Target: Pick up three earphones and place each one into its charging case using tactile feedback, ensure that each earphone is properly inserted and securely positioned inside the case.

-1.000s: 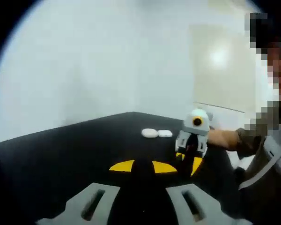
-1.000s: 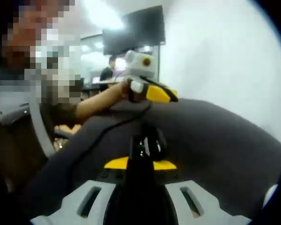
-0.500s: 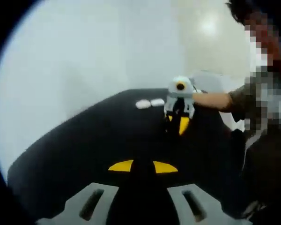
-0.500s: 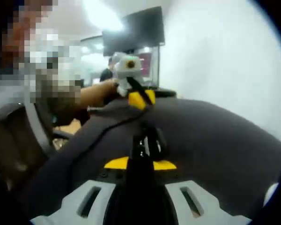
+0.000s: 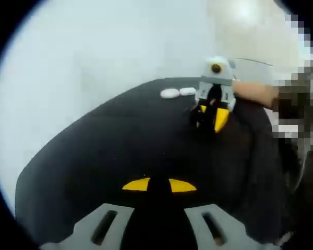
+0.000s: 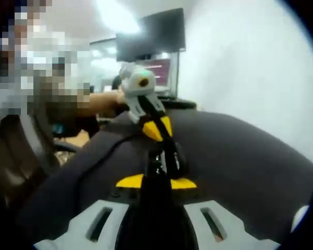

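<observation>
In the right gripper view my right gripper (image 6: 156,179) is shut on a glossy black charging case (image 6: 165,157) that sticks out past its yellow tips. My left gripper (image 6: 163,136) comes in from the left, held by a hand (image 6: 101,104). Its yellow jaws are close together and point down right at the case. In the left gripper view my left gripper (image 5: 159,183) has its tips near each other over the black table (image 5: 94,156), and I cannot see anything between them. The right gripper (image 5: 211,121) stands tips-down on the far table. Two small white cases (image 5: 170,94) lie behind it.
A black cable (image 6: 109,148) runs over the table on the left of the right gripper view. A dark monitor (image 6: 151,34) hangs on the far wall. A small white thing (image 6: 301,213) lies at the table's right edge. A white wall backs the table.
In the right gripper view the left gripper has come nearer and tipped its jaws down onto the case. The left gripper view has shifted with the hand.
</observation>
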Available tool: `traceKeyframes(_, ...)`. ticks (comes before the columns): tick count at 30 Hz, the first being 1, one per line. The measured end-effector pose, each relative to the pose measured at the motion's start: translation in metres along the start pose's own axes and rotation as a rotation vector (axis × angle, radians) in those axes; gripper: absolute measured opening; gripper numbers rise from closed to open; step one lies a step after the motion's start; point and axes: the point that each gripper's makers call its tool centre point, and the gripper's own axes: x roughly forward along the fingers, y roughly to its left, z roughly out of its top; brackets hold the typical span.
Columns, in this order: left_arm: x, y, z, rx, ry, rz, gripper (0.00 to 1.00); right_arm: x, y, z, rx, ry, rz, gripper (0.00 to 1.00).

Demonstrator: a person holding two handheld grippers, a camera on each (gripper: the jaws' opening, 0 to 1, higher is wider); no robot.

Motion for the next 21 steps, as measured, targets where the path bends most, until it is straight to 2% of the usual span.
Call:
traceKeyframes(2, 0.005, 0.006, 0.004, -0.043, -0.005, 0.049, 0.09, 0.000, -0.001, 0.000, -0.001, 0.001, 0.000, 0.18)
traceKeyframes(4, 0.010, 0.013, 0.012, -0.125, -0.033, 0.084, 0.09, 0.000, -0.001, 0.000, -0.003, 0.001, 0.000, 0.18)
traceKeyframes(8, 0.019, 0.017, 0.025, -0.332, -0.070, 0.080, 0.09, 0.001, -0.001, 0.000, -0.007, 0.002, 0.000, 0.18)
traceKeyframes(10, 0.024, 0.020, 0.024, -0.420, -0.049, 0.084, 0.09, 0.001, 0.000, 0.000, -0.007, 0.002, -0.001, 0.18)
traceKeyframes(13, 0.032, 0.022, 0.024, -0.416, -0.035, 0.083, 0.10, 0.002, 0.001, 0.001, -0.008, 0.003, -0.001, 0.18)
traceKeyframes(15, 0.033, 0.002, 0.027, -0.415, -0.029, -0.039, 0.12, 0.002, 0.001, 0.001, -0.009, 0.003, 0.000, 0.18)
traceKeyframes(16, 0.028, 0.007, 0.032, -0.433, -0.047, -0.030, 0.14, 0.002, 0.001, 0.001, -0.007, 0.003, 0.000, 0.18)
traceKeyframes(18, 0.010, 0.024, 0.047, -0.380, -0.107, 0.009, 0.13, 0.003, 0.002, 0.001, -0.007, 0.003, 0.002, 0.18)
traceKeyframes(21, -0.006, 0.041, 0.056, -0.378, -0.111, 0.007, 0.08, 0.003, 0.003, 0.001, -0.006, 0.003, 0.004, 0.18)
